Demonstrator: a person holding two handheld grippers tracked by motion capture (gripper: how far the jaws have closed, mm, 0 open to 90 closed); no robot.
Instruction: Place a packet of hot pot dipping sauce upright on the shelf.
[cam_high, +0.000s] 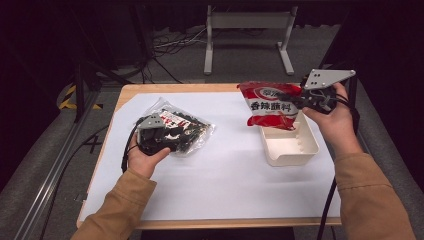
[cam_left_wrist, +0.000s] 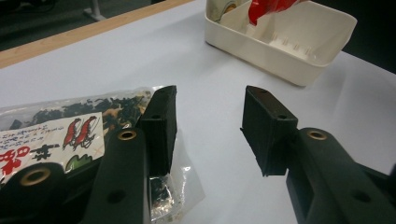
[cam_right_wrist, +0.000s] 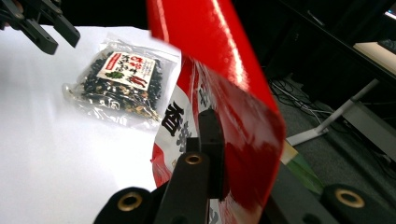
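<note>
Red packet over the tray, ready to lower

Keep the right hand-held gripper (cam_high: 303, 98) clamped on the glossy red plastic snack packet (cam_high: 270, 105), hanging at twelve o'clock above the cream plastic tray (cam_high: 290, 147); lower it straight. The left hand-held gripper (cam_left_wrist: 210, 126) stands apart, level, beside the clear bag of dark dried food (cam_high: 187, 127) on the desk (cam_high: 225, 170).

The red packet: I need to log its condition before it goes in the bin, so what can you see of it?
The red packet is a glossy, crinkled plastic snack bag, red with a white band bearing dark Chinese characters. It hangs roughly upright in the air, its lower end just above or inside the cream bin. The right claw is shut on its upper right edge, bending the film. Whether it touches the bin cannot be told.
</note>
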